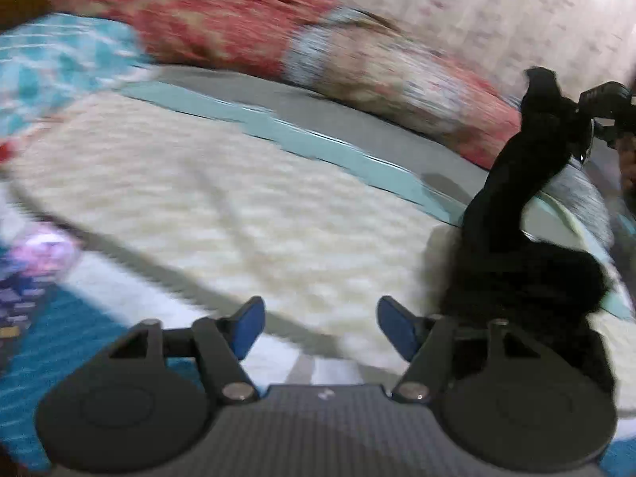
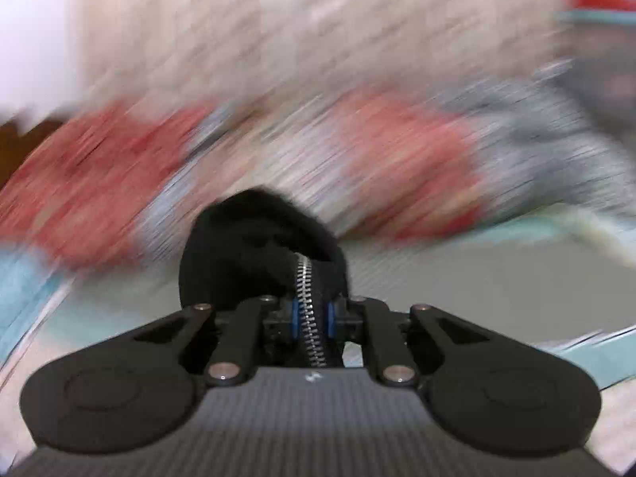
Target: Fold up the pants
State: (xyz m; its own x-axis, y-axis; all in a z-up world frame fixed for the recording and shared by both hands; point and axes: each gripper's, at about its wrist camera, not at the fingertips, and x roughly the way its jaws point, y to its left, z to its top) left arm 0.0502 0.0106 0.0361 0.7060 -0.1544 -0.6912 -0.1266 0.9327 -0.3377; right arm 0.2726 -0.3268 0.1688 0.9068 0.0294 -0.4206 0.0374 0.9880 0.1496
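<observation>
The black pants (image 1: pixel 516 246) hang in a strip at the right of the left wrist view, bunched on the cream bedspread (image 1: pixel 238 206) below and lifted at the top by my right gripper (image 1: pixel 596 107). My left gripper (image 1: pixel 320 328) is open and empty, low over the bedspread, left of the pants. In the right wrist view my right gripper (image 2: pixel 312 316) is shut on the pants (image 2: pixel 254 246) at the silver zipper (image 2: pixel 308 302), with black cloth bulging beyond the blue pads (image 2: pixel 294 316).
A red and grey patterned blanket (image 1: pixel 278 39) lies rolled along the far side of the bed, also in the right wrist view (image 2: pixel 357 151). Teal patterned cloth (image 1: pixel 51 63) lies at the far left. A pale wall (image 1: pixel 497 8) stands behind. Both views are motion-blurred.
</observation>
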